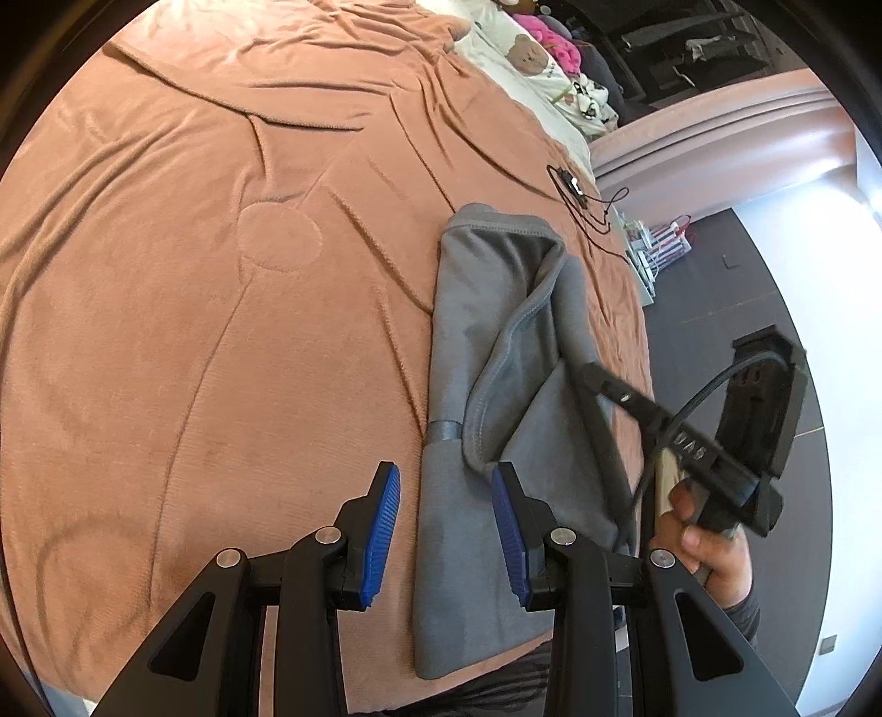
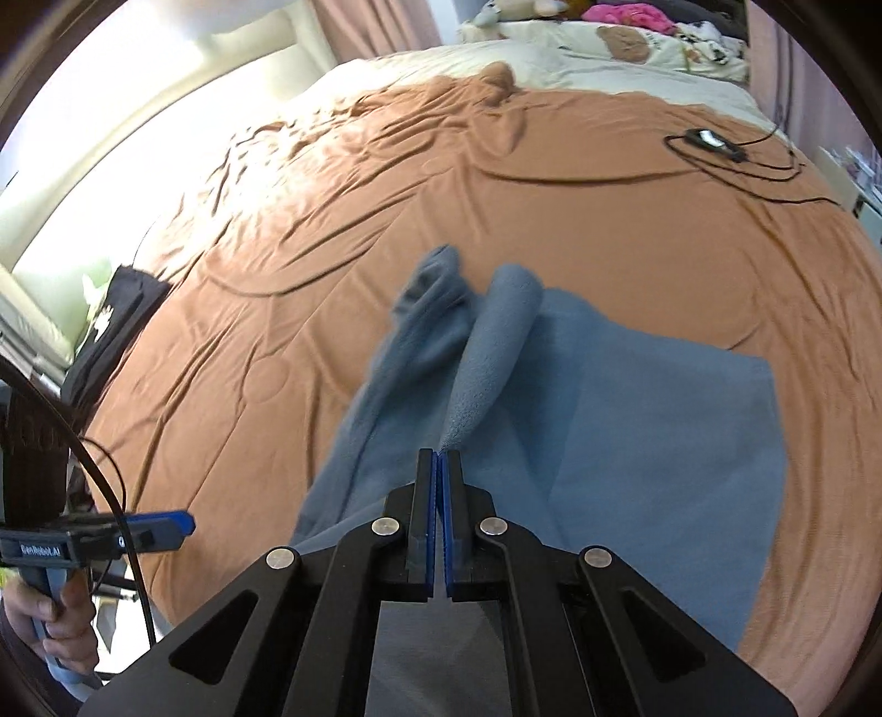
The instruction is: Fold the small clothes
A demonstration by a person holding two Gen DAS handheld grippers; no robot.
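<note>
A grey-blue garment lies partly folded on the brown bedspread near the bed's front right edge. My left gripper is open, its blue pads either side of the garment's near strip, just above it. My right gripper is shut on a lifted fold of the same garment, pulling a ridge of cloth up from the flat part. The right gripper also shows in the left wrist view, pinching the garment's hem.
A small black device with a cable lies on the bedspread at the far right. A black garment hangs at the bed's left edge. Pillows and soft toys sit at the bed's head. Dark floor lies beyond the bed's right edge.
</note>
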